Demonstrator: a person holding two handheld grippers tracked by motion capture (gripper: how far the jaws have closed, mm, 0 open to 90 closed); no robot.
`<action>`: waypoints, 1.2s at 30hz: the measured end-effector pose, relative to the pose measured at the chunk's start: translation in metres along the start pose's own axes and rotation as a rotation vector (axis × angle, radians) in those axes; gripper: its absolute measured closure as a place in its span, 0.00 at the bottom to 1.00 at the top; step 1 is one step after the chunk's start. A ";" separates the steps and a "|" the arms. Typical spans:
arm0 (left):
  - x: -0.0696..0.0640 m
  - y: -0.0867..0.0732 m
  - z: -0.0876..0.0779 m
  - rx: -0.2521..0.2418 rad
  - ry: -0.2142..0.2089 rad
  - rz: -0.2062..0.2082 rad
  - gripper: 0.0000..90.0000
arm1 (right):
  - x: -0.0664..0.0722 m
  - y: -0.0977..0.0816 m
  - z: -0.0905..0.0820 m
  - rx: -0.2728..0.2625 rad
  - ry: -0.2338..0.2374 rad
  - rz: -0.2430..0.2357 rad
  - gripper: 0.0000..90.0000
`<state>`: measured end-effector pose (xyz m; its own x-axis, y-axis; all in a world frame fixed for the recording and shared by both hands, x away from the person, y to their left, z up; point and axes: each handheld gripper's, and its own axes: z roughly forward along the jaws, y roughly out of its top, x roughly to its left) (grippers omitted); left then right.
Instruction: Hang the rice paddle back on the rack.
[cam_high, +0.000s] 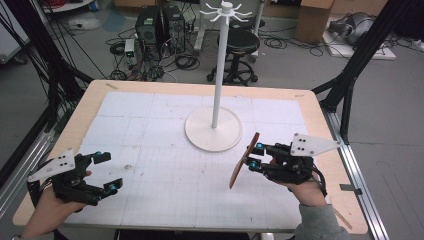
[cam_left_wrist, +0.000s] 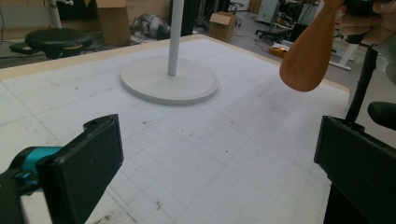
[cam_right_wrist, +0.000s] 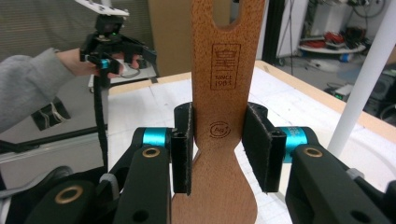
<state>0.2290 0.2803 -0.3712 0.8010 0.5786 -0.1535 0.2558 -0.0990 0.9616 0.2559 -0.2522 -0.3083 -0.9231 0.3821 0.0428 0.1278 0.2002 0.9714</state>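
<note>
- I had the wooden spatula (cam_high: 244, 161) off the tabletop (cam_high: 165, 165), clamped in the right tongs (cam_high: 256, 156), at the right of the scene and just near of the stand's round base (cam_high: 213, 128).
- In the right gripper view the two pads pinched the spatula (cam_right_wrist: 223, 116) at its neck, where the handle narrows above the blade; the handle rose upward with its hanging slot at the top edge of that view.
- The left tongs (cam_high: 107, 172) stood released, jaws wide apart and holding nothing, over the near left part of the tabletop; the left gripper view showed bare tabletop between them.
- As I judged it, the pick-up was done and the hanging was left: the spatula's slot had not yet been brought to a hook on the white stand (cam_high: 218, 70), whose hooks (cam_high: 226, 10) sat high at the far end of the pole.
- So the lift to hook height, the lining-up of the slot and the release all remained, by my reading.
- Hard to make out: the top of the slot was cut off in the right gripper view, so I could not tell its full shape.
- The hooks were small and pale in the high view; their count and the turn of their tips were unclear.
- In the left gripper view I saw the blade (cam_left_wrist: 308, 56) and the pole (cam_left_wrist: 176, 37), both cut off at the top edge.
</note>
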 end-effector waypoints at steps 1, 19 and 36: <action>0.000 0.000 -0.001 -0.005 0.000 -0.001 0.02 | -0.001 0.000 -0.002 -0.006 0.003 0.003 0.71; 0.006 -0.004 -0.006 -0.057 -0.026 -0.027 0.02 | -0.039 0.023 -0.006 -0.009 -0.011 0.028 0.71; 0.009 -0.006 -0.007 -0.060 -0.029 -0.042 0.02 | -0.065 0.054 0.003 0.021 -0.034 -0.007 0.71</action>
<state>0.2308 0.2918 -0.3771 0.8060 0.5572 -0.2000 0.2574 -0.0256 0.9660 0.3242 -0.2633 -0.2592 -0.9113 0.4109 0.0278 0.1293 0.2214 0.9666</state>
